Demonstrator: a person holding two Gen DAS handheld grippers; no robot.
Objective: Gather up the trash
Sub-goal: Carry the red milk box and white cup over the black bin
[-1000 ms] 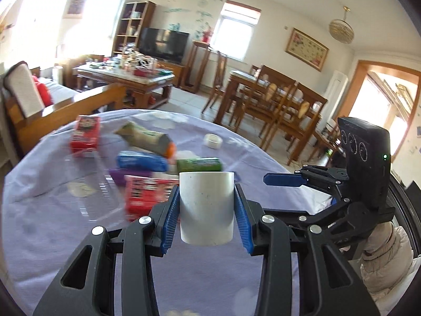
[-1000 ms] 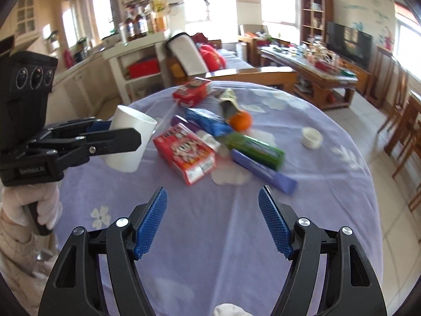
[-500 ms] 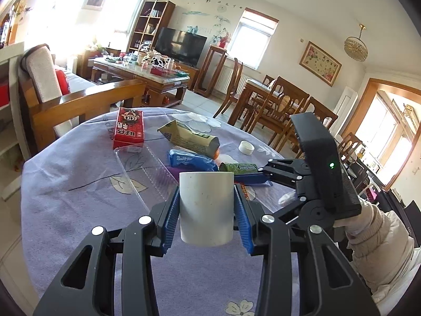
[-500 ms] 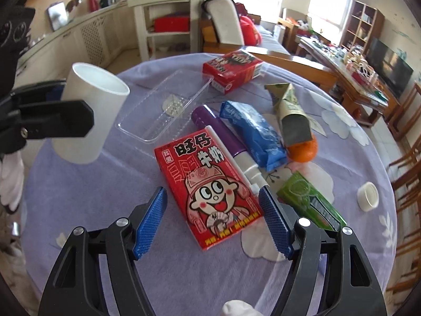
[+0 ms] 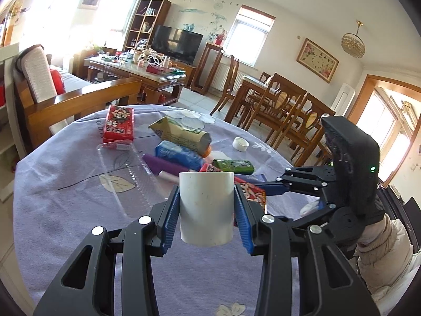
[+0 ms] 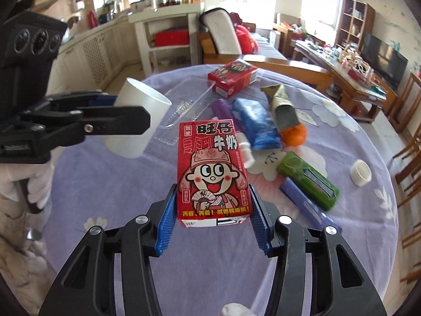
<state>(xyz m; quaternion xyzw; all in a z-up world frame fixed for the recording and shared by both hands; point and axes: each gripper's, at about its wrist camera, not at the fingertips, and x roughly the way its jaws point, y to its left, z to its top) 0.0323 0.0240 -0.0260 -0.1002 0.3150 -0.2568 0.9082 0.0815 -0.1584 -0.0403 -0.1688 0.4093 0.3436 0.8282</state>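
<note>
My left gripper [image 5: 207, 217] is shut on a white paper cup [image 5: 206, 208] and holds it upright above the table; the cup also shows in the right wrist view [image 6: 138, 121]. My right gripper [image 6: 211, 216] has its blue pads against both sides of a red milk carton [image 6: 211, 171] with a cartoon face, which rests on the purple tablecloth [image 6: 105, 184]. The right gripper shows in the left wrist view [image 5: 289, 184] just right of the cup, with the carton's corner [image 5: 251, 192] beside it.
Trash lies across the table: a second red carton [image 6: 232, 77], clear plastic tray [image 6: 188, 105], purple tube [image 6: 223, 110], blue packet [image 6: 256, 123], crumpled carton [image 6: 282, 108], orange [image 6: 293, 134], green packet [image 6: 307, 180], purple bar [image 6: 307, 204], white cap [image 6: 360, 172]. Chairs surround the table.
My right gripper has moved forward and closed around the red milk carton. The left gripper kept the cup and shifted slightly.
</note>
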